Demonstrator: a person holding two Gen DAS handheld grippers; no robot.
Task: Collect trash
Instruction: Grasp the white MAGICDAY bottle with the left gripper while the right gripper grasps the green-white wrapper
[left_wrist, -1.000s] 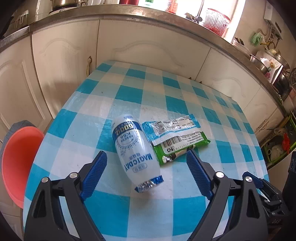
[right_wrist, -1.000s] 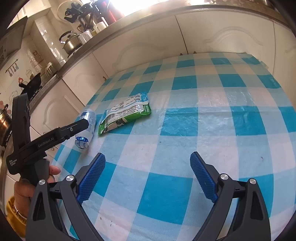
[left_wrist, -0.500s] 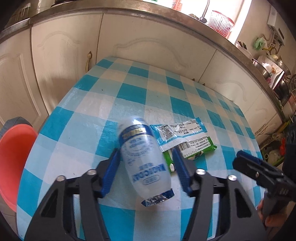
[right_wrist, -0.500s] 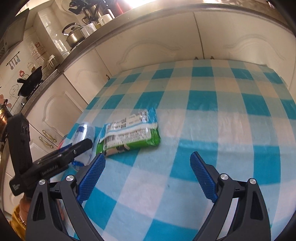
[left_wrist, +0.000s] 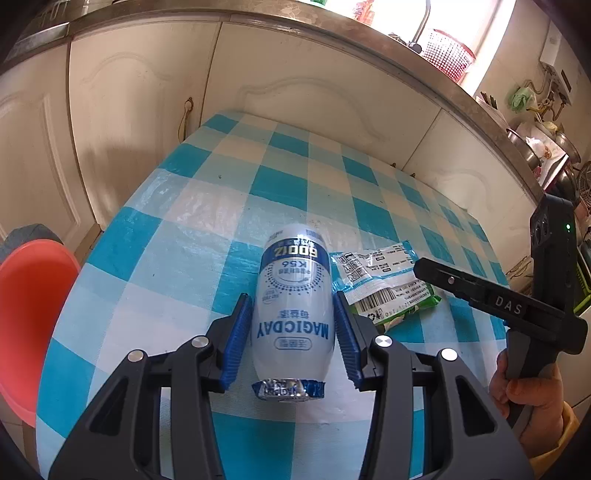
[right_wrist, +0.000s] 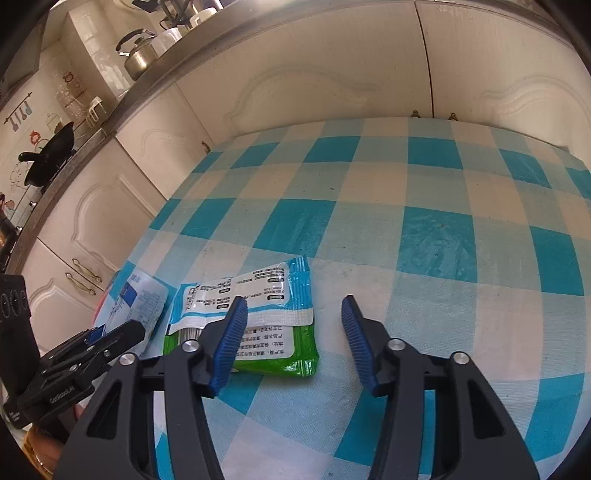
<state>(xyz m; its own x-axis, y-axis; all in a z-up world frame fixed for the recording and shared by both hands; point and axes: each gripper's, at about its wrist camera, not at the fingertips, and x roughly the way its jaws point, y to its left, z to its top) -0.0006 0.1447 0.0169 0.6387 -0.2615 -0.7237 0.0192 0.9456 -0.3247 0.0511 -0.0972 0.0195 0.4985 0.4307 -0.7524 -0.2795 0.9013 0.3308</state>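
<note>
- The tabletop (left_wrist: 207, 221) wears a glossy plastic cloth checked in turquoise, pale blue and white; it catches the light in wrinkled patches, and small dark specks dot it in the right wrist view.
- Cream cabinet doors (left_wrist: 303, 92) with arched panels stand right behind the tabletop, under a steel-edged kitchen counter (left_wrist: 332, 22).
- On that counter, the left wrist view shows a red mesh basket (left_wrist: 448, 55) beside a tap in bright window light; the right wrist view shows a steel kettle (right_wrist: 138, 55) and a black wok (right_wrist: 48, 158) further along.
- An orange-red basin (left_wrist: 29, 325) sits low beside the tabletop's left edge.
- The left claw (left_wrist: 291, 328) pinches a white bottle (left_wrist: 293, 295) with a blue band and the word MAGICDAY; both blue pads press its sides, and its foil-capped end points toward the camera. Whether it is lifted clear of the cloth, I cannot tell.
- A green and white wrapper (right_wrist: 255, 321) lies flat on the cloth just right of the bottle, printed side and barcode up.
- The right claw (right_wrist: 291, 343) is spread, gripping nothing; its left pad overlaps the wrapper in the picture, its right pad is over bare cloth.
</note>
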